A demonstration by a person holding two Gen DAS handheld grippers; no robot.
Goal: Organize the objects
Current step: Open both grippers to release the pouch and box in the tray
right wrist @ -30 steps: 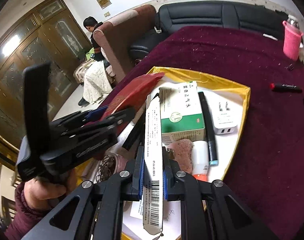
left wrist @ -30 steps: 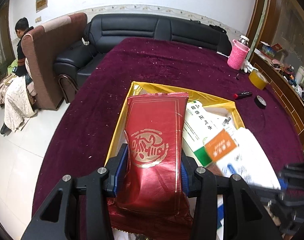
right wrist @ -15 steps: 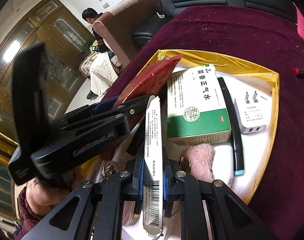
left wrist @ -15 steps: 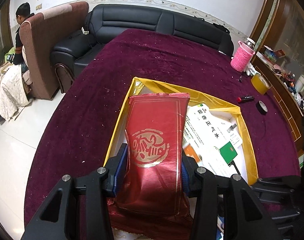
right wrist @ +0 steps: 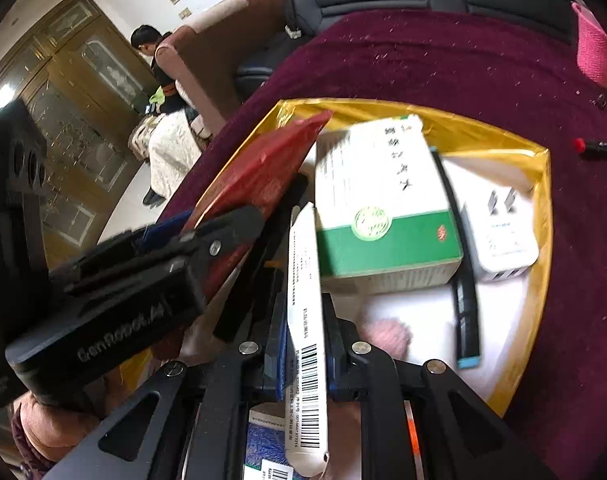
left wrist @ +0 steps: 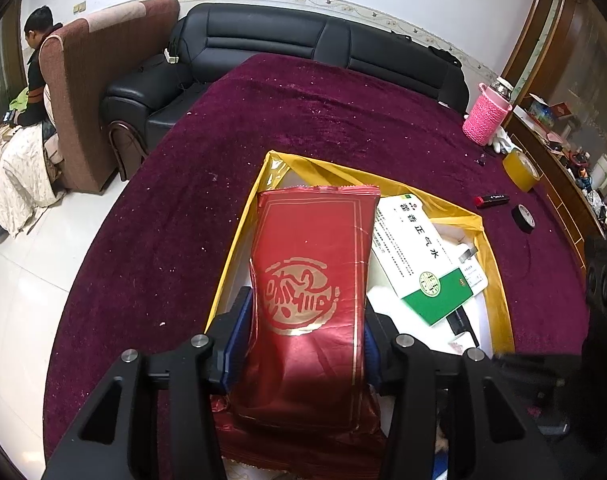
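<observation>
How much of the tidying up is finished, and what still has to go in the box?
Already in the gold box: a green-and-white carton, a white charger and a dark pen. In hand: the left gripper holds a red packet and the right gripper pinches a flat white packet, both over the box. Still out on the purple cloth: a red-capped marker and two tape rolls.

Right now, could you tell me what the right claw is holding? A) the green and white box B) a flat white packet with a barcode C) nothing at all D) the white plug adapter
B: in the right wrist view the right claw is shut on the flat white packet, barcode facing the camera, above the gold-rimmed tray.
</observation>
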